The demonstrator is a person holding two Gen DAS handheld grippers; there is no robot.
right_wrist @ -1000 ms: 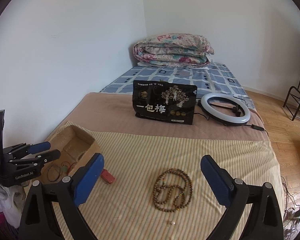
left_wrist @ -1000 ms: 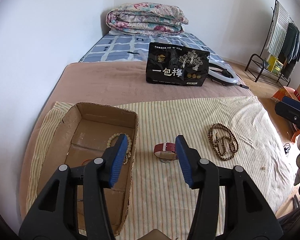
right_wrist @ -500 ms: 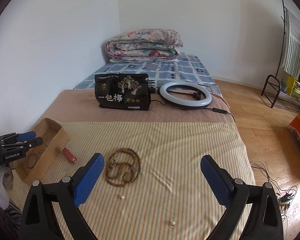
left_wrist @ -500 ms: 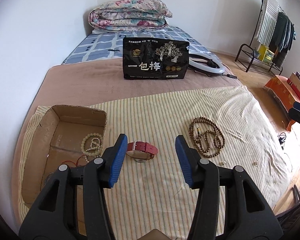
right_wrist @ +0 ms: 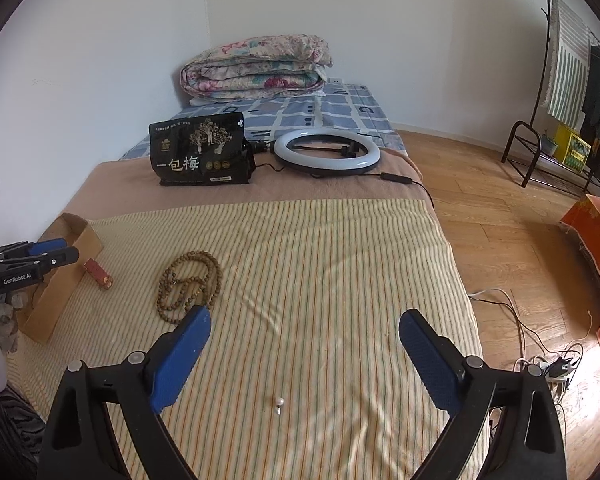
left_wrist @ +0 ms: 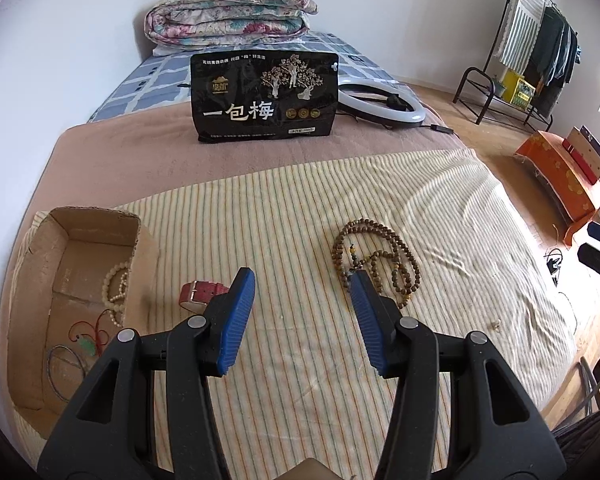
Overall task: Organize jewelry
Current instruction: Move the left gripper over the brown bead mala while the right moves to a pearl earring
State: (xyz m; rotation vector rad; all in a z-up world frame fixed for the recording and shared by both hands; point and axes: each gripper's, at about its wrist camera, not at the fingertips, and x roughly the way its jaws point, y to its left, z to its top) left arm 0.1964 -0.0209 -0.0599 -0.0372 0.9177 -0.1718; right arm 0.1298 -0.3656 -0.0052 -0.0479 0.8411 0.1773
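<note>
A brown bead necklace lies coiled on the striped cloth; it also shows in the right wrist view. A red watch strap lies beside a cardboard box that holds a pale bead bracelet, a red cord pendant and a thin ring. My left gripper is open and empty, hovering between the strap and the necklace. My right gripper is open wide and empty above the cloth. A small pearl earring lies just below it.
A black snack bag stands at the back, with a ring light and its cable beside it. A folded quilt lies against the wall. The bed's right edge drops to wooden floor with an orange box and a clothes rack.
Both grippers have swung to the right. The box and strap slid left in the left view and the necklace came under the left gripper. The pearl earring came under the right gripper.
</note>
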